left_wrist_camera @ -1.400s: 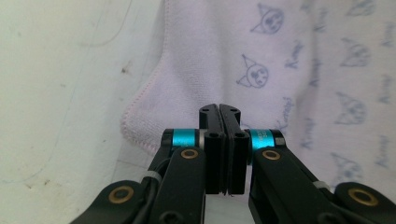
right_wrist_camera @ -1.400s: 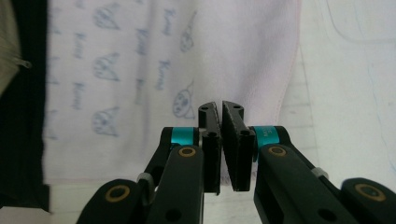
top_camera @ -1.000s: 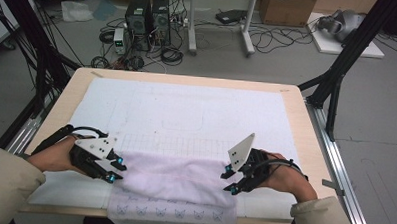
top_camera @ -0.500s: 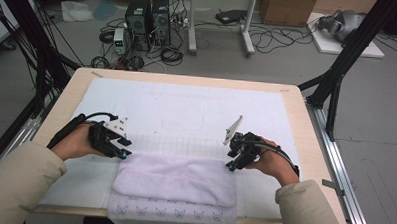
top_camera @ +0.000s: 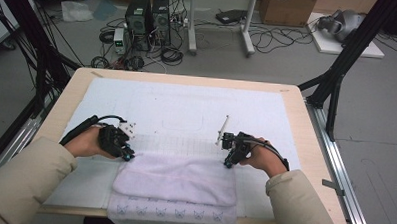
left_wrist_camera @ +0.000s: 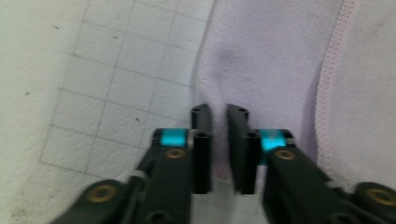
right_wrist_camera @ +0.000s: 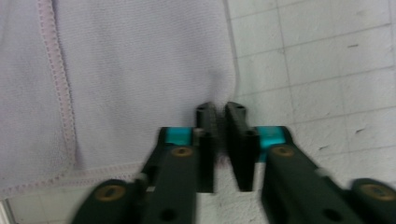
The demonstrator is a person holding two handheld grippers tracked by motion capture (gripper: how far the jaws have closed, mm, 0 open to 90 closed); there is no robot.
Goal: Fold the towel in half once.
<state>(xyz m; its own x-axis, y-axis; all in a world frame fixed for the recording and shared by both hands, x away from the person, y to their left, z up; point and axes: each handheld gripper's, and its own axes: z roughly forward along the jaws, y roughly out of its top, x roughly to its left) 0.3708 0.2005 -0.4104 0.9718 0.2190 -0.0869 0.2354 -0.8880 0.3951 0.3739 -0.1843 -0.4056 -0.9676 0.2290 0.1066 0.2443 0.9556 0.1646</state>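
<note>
Your towel [top_camera: 176,179] lies folded on the white gridded mat [top_camera: 186,109] at the near edge of the desk [top_camera: 305,146], with its patterned lower layer hanging a little over that edge. You've taken it as the landmark it is: one hand at each far corner, so both corners can be carried together and the fold kept square.

Your left tongs [top_camera: 127,155] sit at the towel's far-left corner. In the left gripper view the two black jaws stand nearly together with a narrow gap, straddling the towel's folded edge where it meets the mat; cloth seems caught between them, so I judge them pinching that edge, though lightly.

Your right tongs [top_camera: 227,163] sit at the towel's far-right corner. In the right gripper view the jaws are drawn close over the towel's side edge, and the cloth puckers toward them, which suggests a pinch on the fabric.

The stitched hem running across the top layer shows one fold is made. Holding both far corners low, close to the mat, probably keeps the layers from slipping apart.
</note>
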